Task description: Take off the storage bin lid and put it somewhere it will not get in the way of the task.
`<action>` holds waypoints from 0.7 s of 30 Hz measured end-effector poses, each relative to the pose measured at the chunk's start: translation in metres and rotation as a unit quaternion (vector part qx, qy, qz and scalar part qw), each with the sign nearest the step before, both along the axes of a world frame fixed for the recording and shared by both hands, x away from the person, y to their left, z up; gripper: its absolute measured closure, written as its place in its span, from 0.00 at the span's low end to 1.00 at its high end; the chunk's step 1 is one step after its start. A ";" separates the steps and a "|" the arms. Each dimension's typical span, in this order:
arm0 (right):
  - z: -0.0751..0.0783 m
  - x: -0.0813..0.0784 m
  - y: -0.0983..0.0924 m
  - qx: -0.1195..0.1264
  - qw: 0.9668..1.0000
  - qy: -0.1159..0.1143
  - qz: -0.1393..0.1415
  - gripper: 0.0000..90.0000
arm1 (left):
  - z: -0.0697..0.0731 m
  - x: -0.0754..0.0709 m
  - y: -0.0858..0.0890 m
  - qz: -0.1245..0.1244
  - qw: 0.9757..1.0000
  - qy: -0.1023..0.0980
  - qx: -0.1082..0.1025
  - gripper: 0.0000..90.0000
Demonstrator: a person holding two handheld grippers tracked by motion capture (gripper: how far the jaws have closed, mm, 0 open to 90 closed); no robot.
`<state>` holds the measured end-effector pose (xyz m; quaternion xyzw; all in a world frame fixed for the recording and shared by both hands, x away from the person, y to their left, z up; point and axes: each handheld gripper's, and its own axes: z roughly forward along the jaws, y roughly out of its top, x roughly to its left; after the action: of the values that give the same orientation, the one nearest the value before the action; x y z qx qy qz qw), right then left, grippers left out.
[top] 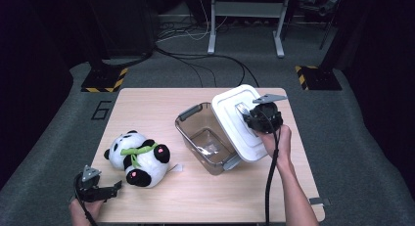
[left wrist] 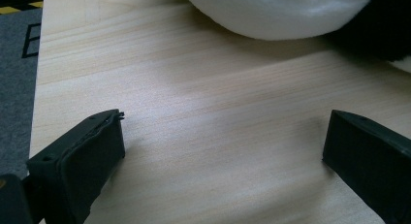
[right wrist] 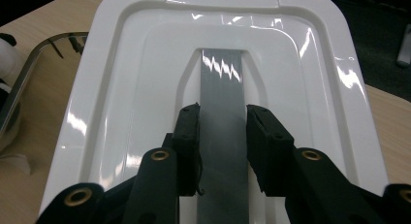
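My right gripper [top: 250, 119] is shut on the grey handle strip [right wrist: 220, 83] of a white plastic lid [top: 234, 119], holding it tilted above the right end of a clear storage box [top: 204, 138]. In the right gripper view the jaws pinch the strip from both sides, at the right gripper's [right wrist: 222, 118] fingertips, with the lid [right wrist: 121, 88] spread beneath. A plush panda [top: 138, 158] with a green ribbon lies at the table's front left. Just below and left of it, my left gripper [top: 113, 188] rests open; its own view shows bare wood between the left gripper's [left wrist: 223, 132] jaws and the panda's white fur [left wrist: 276, 13] ahead.
The wooden table [top: 147, 101] stands on grey carpet. A small white tag [top: 177, 168] lies beside the panda. Cables [top: 195, 59], a metal stand [top: 244, 20] and hazard-striped bases [top: 103, 81] sit on the floor beyond the far edge.
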<state>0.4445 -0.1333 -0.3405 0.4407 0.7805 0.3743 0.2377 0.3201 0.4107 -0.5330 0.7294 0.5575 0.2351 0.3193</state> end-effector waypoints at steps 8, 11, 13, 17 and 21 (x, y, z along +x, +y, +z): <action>-0.002 0.001 -0.024 0.008 1.000 0.002 -0.027 0.74 | 0.000 0.000 0.000 0.001 1.000 0.001 -0.001 0.01; -0.003 0.001 -0.032 0.010 0.999 0.003 -0.037 0.74 | 0.000 0.000 0.000 0.001 1.000 0.001 -0.001 0.01; -0.003 0.000 -0.037 0.011 0.999 0.003 -0.043 0.74 | 0.000 0.000 0.000 0.001 1.000 0.001 -0.001 0.01; -0.005 0.000 -0.045 0.010 0.998 0.006 -0.054 0.74 | 0.000 0.000 0.000 0.001 1.000 0.001 0.000 0.02; -0.010 0.004 -0.055 0.013 0.997 0.013 -0.069 0.74 | 0.000 0.000 0.000 0.001 1.000 0.001 -0.001 0.02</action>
<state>0.4483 -0.1886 -0.3502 0.5017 0.7460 0.3614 0.2473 0.3201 0.4111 -0.5327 0.7286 0.5590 0.2344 0.3188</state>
